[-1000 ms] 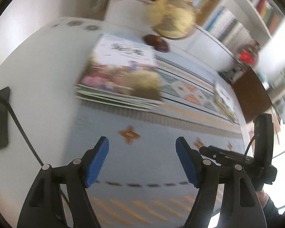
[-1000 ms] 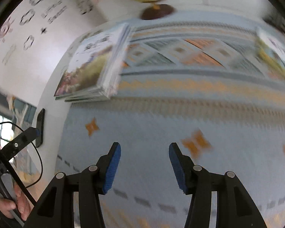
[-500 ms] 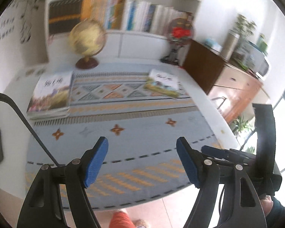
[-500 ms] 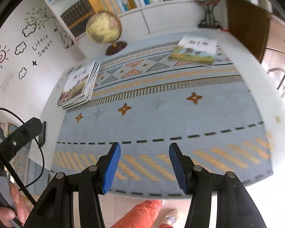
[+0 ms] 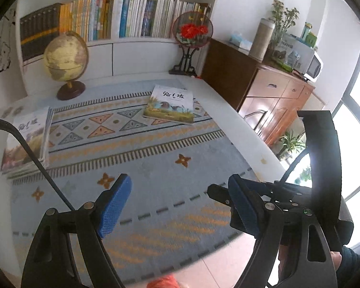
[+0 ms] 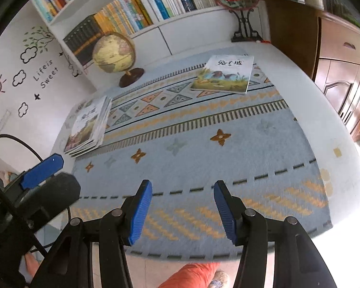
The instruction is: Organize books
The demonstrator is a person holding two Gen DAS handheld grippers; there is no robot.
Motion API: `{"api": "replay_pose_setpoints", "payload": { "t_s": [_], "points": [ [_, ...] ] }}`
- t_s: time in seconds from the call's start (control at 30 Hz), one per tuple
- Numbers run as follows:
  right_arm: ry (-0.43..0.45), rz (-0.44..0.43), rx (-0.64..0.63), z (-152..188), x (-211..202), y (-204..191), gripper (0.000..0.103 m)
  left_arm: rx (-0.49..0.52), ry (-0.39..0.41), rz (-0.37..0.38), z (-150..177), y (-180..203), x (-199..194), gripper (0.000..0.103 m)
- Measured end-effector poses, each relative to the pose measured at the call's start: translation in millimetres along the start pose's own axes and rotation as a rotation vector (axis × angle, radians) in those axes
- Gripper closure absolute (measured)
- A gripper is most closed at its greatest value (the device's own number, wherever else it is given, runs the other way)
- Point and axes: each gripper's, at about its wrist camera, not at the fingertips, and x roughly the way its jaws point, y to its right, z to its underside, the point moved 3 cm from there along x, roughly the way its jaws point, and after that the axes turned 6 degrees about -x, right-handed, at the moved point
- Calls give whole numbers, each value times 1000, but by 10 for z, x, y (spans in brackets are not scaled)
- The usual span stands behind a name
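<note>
Left tongs have just been opening, nothing between them; right tongs part-open, empty. Single book at 1 o'clock on the surface, stack at 10. Approach low, pinch an edge, land square on the stack.

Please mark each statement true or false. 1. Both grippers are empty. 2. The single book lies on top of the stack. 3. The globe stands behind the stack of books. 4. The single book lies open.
1. True: the left gripper and the right gripper hold nothing; the left jaws have just been opening.
2. False: the single book lies alone on the patterned cloth, apart from the stack of books.
3. True: the globe stands further back, near the shelf.
4. False: it lies closed, cover up.
</note>
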Motion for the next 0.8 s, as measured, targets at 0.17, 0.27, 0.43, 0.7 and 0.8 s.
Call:
{"api": "replay_pose_setpoints", "payload": {
  "t_s": [0.17,0.27,0.43,0.7,0.8],
  "points": [
    [-20,7,32,-441,353,199,51,15,-74,35,-308,-224,545,21],
    [-36,41,34,-761,652,350,51,-19,-123,41,-533,-497,960,21],
    [-119,105,90,-1084,1079,713,51,-27,-159,69,-887,-709,1480,21],
    [-98,133,226,-1502,1424,1231,51,-7,-214,83,-1408,-791,2410,21],
    [-64,169,210,-1715,1554,1350,51,-29,-257,61,-1495,-835,2780,21]
  ]
}}
